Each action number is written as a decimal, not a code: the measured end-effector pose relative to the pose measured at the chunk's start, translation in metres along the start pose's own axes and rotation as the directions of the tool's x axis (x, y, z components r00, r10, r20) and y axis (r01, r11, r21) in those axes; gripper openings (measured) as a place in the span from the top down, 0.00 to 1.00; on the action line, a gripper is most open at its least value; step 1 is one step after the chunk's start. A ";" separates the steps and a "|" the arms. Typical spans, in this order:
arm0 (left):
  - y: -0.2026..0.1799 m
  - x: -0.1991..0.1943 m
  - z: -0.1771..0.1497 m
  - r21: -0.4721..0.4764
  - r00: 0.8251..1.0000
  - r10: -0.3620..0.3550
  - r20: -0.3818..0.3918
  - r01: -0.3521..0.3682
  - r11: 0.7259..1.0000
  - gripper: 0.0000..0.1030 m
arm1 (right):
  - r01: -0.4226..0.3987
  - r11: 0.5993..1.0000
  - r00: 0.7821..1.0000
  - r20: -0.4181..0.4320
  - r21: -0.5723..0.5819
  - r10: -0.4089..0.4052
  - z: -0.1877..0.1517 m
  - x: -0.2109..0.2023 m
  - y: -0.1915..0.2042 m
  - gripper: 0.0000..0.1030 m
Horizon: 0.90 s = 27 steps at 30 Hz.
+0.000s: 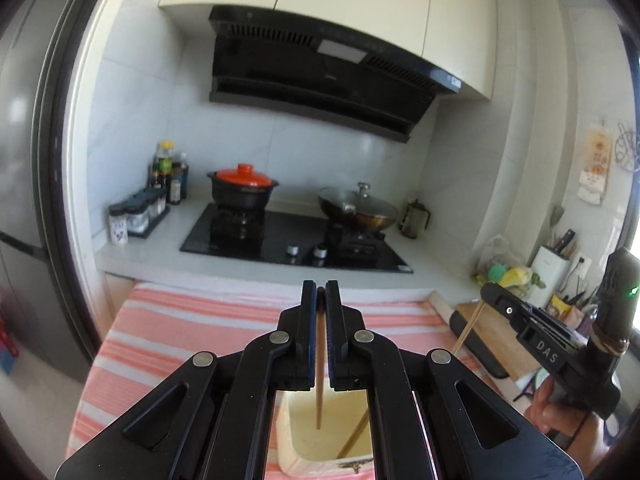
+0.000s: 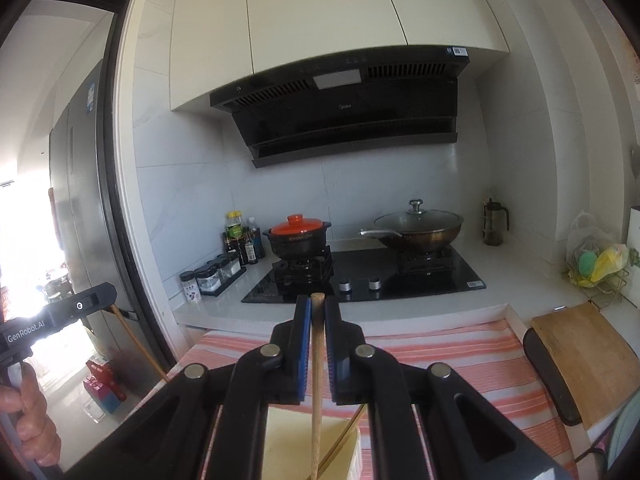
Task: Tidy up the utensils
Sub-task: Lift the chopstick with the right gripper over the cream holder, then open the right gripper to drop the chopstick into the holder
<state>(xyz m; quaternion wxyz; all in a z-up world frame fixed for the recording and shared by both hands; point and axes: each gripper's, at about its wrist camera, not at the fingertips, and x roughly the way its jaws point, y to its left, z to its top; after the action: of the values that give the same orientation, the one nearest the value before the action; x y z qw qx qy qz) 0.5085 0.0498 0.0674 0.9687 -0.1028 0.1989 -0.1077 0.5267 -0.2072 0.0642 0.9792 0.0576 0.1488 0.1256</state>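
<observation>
My left gripper [image 1: 320, 290] is shut on a wooden chopstick [image 1: 320, 364] that hangs down into a cream holder [image 1: 320, 440] below it. My right gripper [image 2: 317, 304] is shut on another wooden chopstick [image 2: 317, 380], whose lower end also reaches the cream holder [image 2: 292, 444]. A second stick [image 2: 340, 440] leans inside the holder. The right gripper shows in the left wrist view [image 1: 486, 292] with its chopstick [image 1: 468, 330]. The left gripper shows in the right wrist view [image 2: 110, 294] with its chopstick [image 2: 138, 344].
A pink striped cloth [image 1: 192, 320] covers the surface under the holder. A wooden cutting board [image 2: 584, 352] lies at the right. Behind are a black hob [image 1: 288, 236], an orange-lidded pot [image 1: 242, 192], a lidded wok [image 1: 358, 210] and spice jars [image 1: 136, 216]. A fridge [image 1: 28, 200] stands at the left.
</observation>
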 end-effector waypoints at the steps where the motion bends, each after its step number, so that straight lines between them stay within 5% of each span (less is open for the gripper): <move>1: 0.001 0.010 -0.008 -0.006 1.000 -0.001 -0.030 0.001 1.000 0.98 | 0.002 1.000 1.000 -0.030 0.007 -0.002 -0.007 0.009 -0.003 0.93; 8: -0.011 0.068 -0.051 0.023 0.972 0.005 -0.235 0.000 1.000 0.97 | -0.019 0.999 0.964 -0.265 0.031 0.027 -0.057 0.059 -0.010 0.92; 10: -0.016 0.077 -0.054 0.014 0.958 0.007 -0.286 -0.003 1.000 0.80 | -0.038 0.998 0.935 -0.349 0.058 0.056 -0.064 0.072 -0.011 0.91; 12: -0.017 0.072 -0.051 -0.001 0.955 0.005 -0.296 -0.006 1.000 0.38 | -0.023 0.997 0.918 -0.395 0.071 0.049 -0.064 0.075 -0.012 0.81; 15: -0.020 0.038 -0.044 0.023 0.970 -0.009 -0.243 0.015 1.000 0.19 | -0.023 0.996 0.930 -0.363 0.084 0.052 -0.049 0.049 -0.012 0.63; 18: -0.025 -0.005 -0.049 0.127 0.975 0.052 -0.215 -0.025 0.992 0.00 | -0.044 0.998 0.943 -0.329 0.046 0.056 -0.034 0.006 -0.009 0.47; 21: -0.026 -0.052 -0.076 0.234 0.967 0.183 -0.178 -0.139 0.962 0.00 | -0.056 0.998 0.942 -0.331 -0.013 0.049 -0.040 -0.042 -0.008 0.36; 23: -0.021 -0.076 -0.107 0.263 0.942 0.273 -0.194 -0.219 0.940 0.00 | -0.061 0.997 0.936 -0.351 -0.048 0.040 -0.058 -0.073 -0.011 0.30; 27: -0.010 -0.122 -0.185 0.291 0.918 0.311 -0.246 -0.236 0.927 0.00 | 0.007 0.994 0.932 -0.359 -0.111 -0.047 -0.125 -0.133 -0.030 0.29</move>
<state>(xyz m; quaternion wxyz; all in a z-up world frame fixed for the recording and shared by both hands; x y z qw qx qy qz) 0.3223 0.0414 -0.0519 0.9398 0.0685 0.3345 -0.0088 0.3728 -0.2613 -0.0217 0.9385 -0.0212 0.3200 0.1282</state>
